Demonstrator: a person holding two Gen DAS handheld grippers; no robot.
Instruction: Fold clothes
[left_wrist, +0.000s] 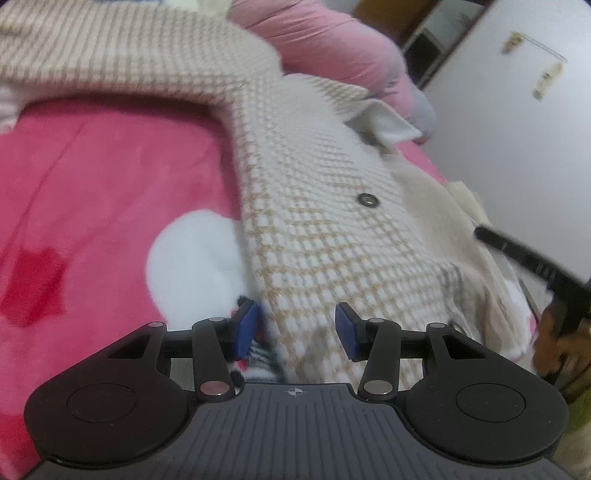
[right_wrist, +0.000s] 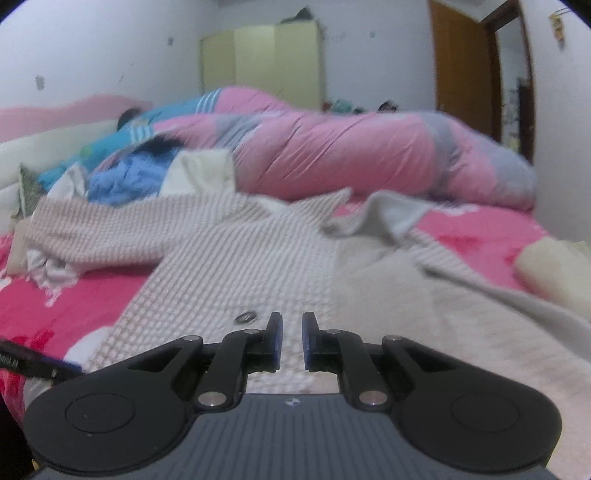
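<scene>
A beige-and-white checked coat lies spread on the pink bed sheet, its sleeve stretching to the upper left and its cream lining turned out on the right. A dark button sits on its front. My left gripper hovers over the coat's near hem, open, with the blue pads wide apart and the cloth beneath them. In the right wrist view the coat fills the middle. My right gripper stands just above it near the button, with a narrow gap between its pads and nothing pinched.
A rolled pink duvet lies across the far side of the bed. Blue clothes are piled at the back left. A cream cushion rests at the right edge. A yellow wardrobe and a wooden door stand behind.
</scene>
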